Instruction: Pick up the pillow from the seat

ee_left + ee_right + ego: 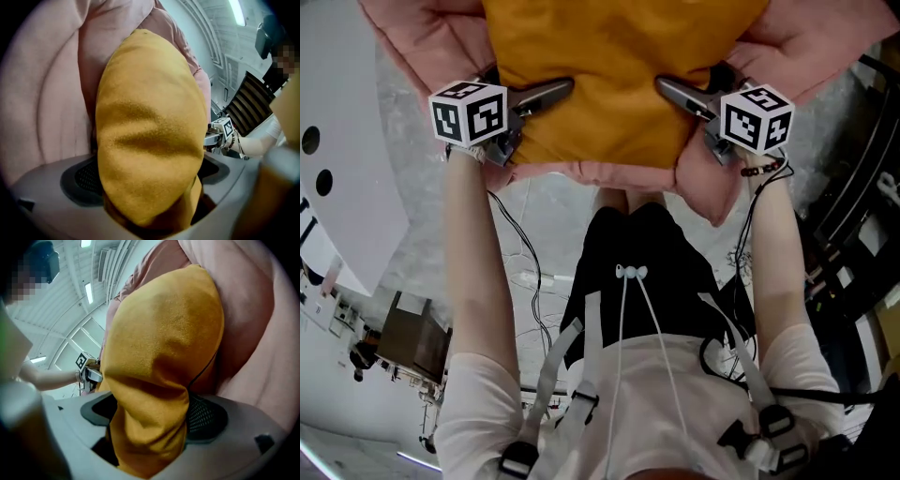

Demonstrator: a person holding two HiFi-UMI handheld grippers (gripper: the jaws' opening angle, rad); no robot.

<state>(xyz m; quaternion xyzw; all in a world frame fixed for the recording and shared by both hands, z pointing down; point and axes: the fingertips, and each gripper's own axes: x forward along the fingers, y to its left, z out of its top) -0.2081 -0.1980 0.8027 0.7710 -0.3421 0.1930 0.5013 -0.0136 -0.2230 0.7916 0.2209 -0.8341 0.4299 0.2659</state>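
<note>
A mustard-yellow pillow (614, 75) lies against a pink padded seat (412, 42) at the top of the head view. My left gripper (546, 96) is shut on the pillow's near left corner. My right gripper (680, 94) is shut on its near right corner. In the left gripper view the pillow (150, 126) bulges up out of the jaws and fills the middle, with the pink seat (42, 108) behind it. From the right gripper view, the pillow's (159, 380) fabric is bunched between the jaws, the seat (253, 333) at the right.
The person's legs and black shorts (628, 272) are directly below the seat edge. Cables (525, 272) trail over the pale floor. A white panel (337, 141) stands at the left, dark equipment (853, 244) at the right. A slatted dark frame (248, 108) shows beyond the right gripper.
</note>
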